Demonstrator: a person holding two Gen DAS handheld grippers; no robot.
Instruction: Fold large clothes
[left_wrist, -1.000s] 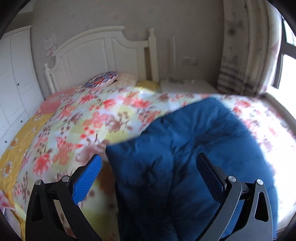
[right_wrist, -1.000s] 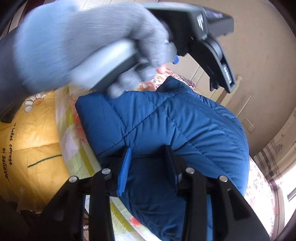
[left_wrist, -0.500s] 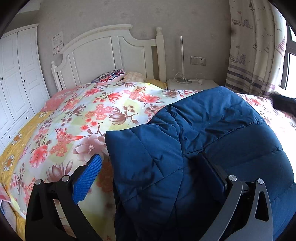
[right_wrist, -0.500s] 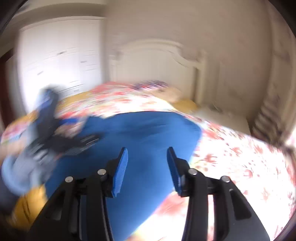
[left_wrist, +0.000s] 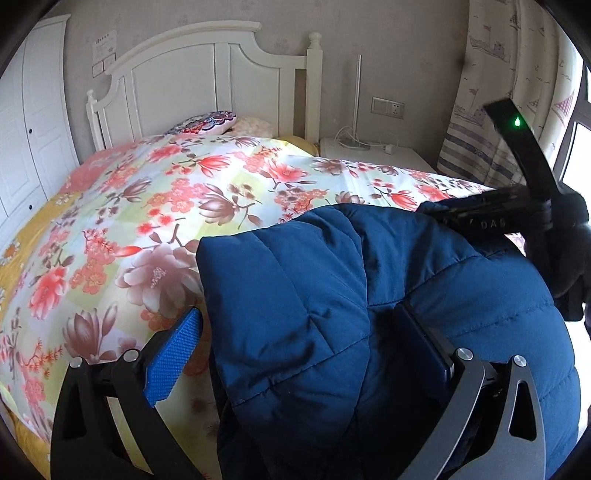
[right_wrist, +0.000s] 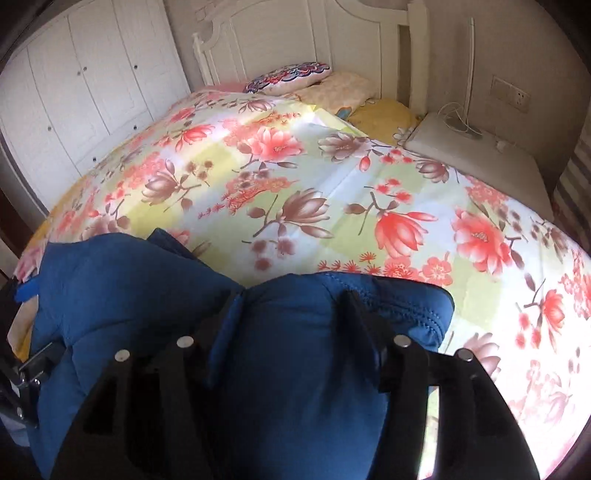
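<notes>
- Blue puffer jacket (left_wrist: 369, 314) bunched at foot of floral quilt (left_wrist: 166, 206), far from headboard (left_wrist: 192, 70).
- Left gripper (left_wrist: 295, 339) wide, nothing pinched.
- Right gripper (right_wrist: 288, 306) opening, jacket fold between jaws.
- Likely soft, bulky, slick; best grabbed at hem (right_wrist: 424, 317).

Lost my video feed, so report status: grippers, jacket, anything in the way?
Left gripper open, straddling jacket edge. Right gripper opening, jacket fold between fingers. Floral quilt beyond lies flat.

One blue padded jacket (left_wrist: 369, 295) lies on one floral quilt (left_wrist: 166, 206). Two pillows (right_wrist: 325, 83) sit by one white headboard (left_wrist: 192, 70). One nightstand (left_wrist: 380, 155). Two grippers (left_wrist: 295, 339).
</notes>
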